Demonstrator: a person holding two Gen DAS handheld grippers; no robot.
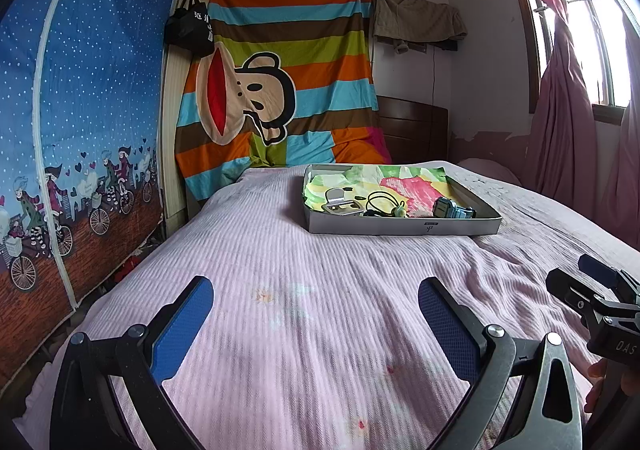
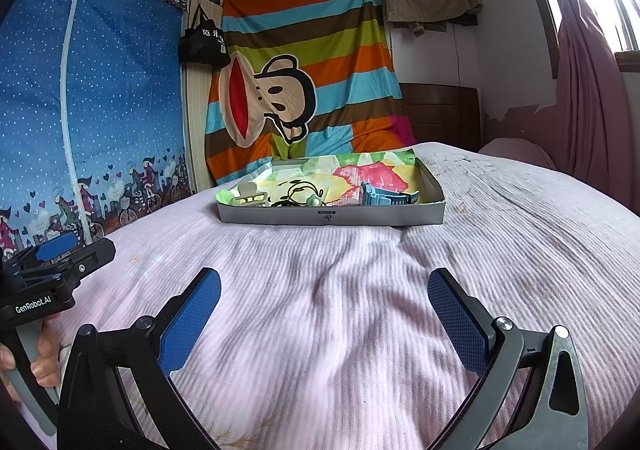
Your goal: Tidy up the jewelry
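Observation:
A shallow grey box (image 1: 404,227) (image 2: 332,217) lined with colourful paper lies on the pink bedspread, far ahead of both grippers. Inside it sit a pale watch with a wide strap (image 1: 340,204) (image 2: 250,198), a black cord with a green pendant (image 1: 386,202) (image 2: 306,192) and a blue watch (image 1: 454,208) (image 2: 386,194). My left gripper (image 1: 316,304) hovers open over the bed, nothing between its blue pads. My right gripper (image 2: 324,296) is open too and holds nothing. Each gripper shows at the edge of the other's view.
The pink bedspread (image 1: 304,290) stretches between the grippers and the box. A blue fabric wardrobe (image 1: 72,110) stands left of the bed. A striped cartoon sheet (image 1: 280,82) hangs at the back. Pink curtains (image 1: 568,122) and a window are on the right.

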